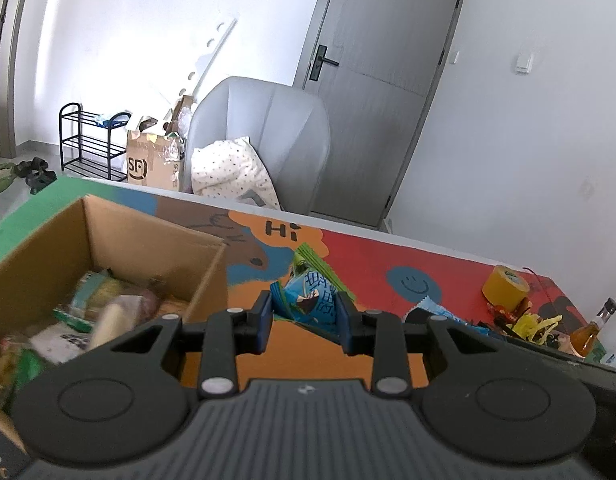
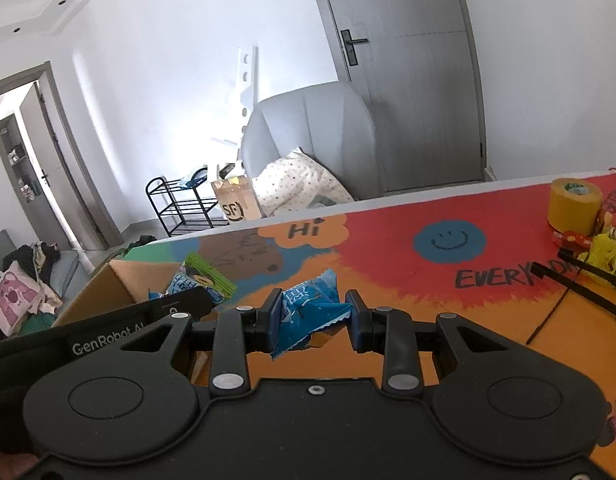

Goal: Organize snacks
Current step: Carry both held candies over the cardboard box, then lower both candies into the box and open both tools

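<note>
My left gripper [image 1: 306, 314] is shut on a blue and green snack packet [image 1: 308, 294], held above the colourful table mat [image 1: 388, 256]. Just to its left stands an open cardboard box [image 1: 156, 240] holding several snack packets. My right gripper [image 2: 314, 318] is shut on a crumpled blue snack packet [image 2: 308, 308], also lifted off the mat. In the right wrist view the left gripper's packet [image 2: 200, 280] shows at the left, next to the box [image 2: 120, 292]. The right gripper's blue packet [image 1: 438, 312] peeks out at the right of the left wrist view.
A yellow tape roll [image 2: 574, 204] stands at the table's far right, with yellow and red clutter [image 2: 600, 244] and black straps [image 2: 580, 280] beside it. A bottle [image 1: 590, 334] is near that corner. A grey armchair [image 1: 268, 136] with a pillow sits behind the table.
</note>
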Available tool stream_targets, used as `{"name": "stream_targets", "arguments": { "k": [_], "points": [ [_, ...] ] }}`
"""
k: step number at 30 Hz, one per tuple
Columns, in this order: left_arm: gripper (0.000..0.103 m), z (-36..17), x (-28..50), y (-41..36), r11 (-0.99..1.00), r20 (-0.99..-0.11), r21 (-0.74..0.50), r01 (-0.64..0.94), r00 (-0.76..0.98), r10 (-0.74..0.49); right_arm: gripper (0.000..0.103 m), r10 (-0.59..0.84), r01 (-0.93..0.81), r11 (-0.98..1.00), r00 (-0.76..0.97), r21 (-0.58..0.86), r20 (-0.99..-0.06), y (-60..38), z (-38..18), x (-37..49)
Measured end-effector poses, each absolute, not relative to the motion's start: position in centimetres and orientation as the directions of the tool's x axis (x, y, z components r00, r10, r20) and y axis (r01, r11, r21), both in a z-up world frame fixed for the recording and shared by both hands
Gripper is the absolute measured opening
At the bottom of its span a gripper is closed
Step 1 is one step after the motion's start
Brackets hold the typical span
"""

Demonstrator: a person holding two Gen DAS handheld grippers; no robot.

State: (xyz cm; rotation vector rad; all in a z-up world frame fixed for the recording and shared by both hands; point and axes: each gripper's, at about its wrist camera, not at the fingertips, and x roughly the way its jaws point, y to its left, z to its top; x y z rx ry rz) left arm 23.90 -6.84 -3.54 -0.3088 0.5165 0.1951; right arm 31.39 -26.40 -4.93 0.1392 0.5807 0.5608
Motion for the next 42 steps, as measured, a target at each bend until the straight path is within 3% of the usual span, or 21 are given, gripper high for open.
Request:
{"name": "stream_targets", "arguments": {
  "k": [19,42],
  "points": [
    [0.032,-1.9,19.0,0.1,0.912,-0.490,-0.240,-0.332,0.853,0.182,0.031,0.612,-0.567,0.786,0.657,0.248,-0.440,-20.6,-2.7,28.3],
    [0.032,-2.9,16.3,7.0,0.878,-0.566,-0.244,-0.411,0.796,0.215,0.031,0.687,-0.645,0.715,0.576,0.271,-0.443,-14.7,-2.4,27.4]
  ]
}}
